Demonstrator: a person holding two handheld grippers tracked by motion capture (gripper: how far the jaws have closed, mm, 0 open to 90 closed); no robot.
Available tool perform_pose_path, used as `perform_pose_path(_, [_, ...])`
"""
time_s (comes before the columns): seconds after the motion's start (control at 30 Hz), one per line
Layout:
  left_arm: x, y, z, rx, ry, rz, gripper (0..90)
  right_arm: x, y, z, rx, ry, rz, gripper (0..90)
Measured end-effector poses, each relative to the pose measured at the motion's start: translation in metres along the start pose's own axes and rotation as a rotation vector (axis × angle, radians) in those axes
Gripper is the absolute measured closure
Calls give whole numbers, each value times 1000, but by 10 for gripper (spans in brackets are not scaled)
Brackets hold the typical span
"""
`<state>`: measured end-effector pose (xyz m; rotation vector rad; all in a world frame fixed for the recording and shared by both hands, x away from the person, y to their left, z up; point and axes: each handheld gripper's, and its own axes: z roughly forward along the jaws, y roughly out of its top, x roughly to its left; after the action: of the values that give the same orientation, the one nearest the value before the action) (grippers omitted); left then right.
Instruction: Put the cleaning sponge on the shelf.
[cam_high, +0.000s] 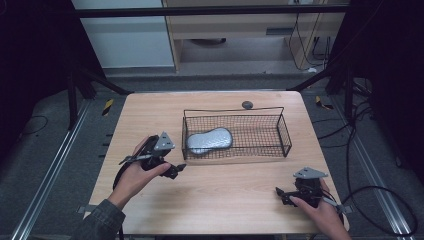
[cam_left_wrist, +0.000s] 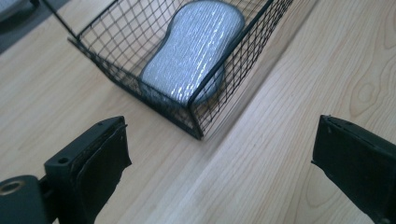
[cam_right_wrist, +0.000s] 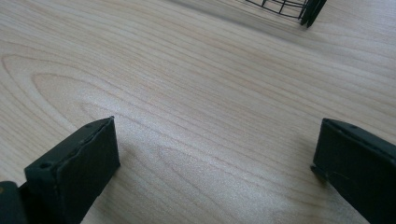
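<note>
High view shows a wooden table (cam_high: 220, 190) with a black wire basket (cam_high: 260, 145) near its far edge. A grey sponge (cam_high: 210, 140) lies flat inside the basket, at its left end. The left gripper (cam_high: 179, 169) sits just in front of the basket's left near corner, jaws wide apart and holding nothing. The right gripper (cam_high: 278, 192) rests near the table's near right corner, also wide open and empty. A small dark knob (cam_high: 247, 104) sits at the far edge.

Grey sponge (cam_left_wrist: 194, 56) in wire basket (cam_left_wrist: 116, 63)
</note>
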<state>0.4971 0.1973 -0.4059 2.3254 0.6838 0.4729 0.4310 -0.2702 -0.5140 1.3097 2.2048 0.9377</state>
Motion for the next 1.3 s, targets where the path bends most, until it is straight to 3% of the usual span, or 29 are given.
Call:
perform_pose_path(0.23, [12, -29, 7, 58, 18, -32, 27, 0, 0, 0, 0, 0, 0, 4])
perform_pose_path(0.33, [20, -43, 12, 96, 50, -50, 30, 0, 0, 0, 1, 0, 2, 4])
perform_pose_path(0.63, [46, -76, 22, 126, 75, -157, 34, 0, 0, 0, 0, 0, 2, 3])
perform_pose_path(0.87, [60, -88, 30, 149, 89, -202, 34, 0, 0, 0, 0, 0, 1, 3])
perform_pose_path(1.3, [81, -97, 50, 103, 125, -298, 37, 0, 0, 0, 0, 0, 0, 4])
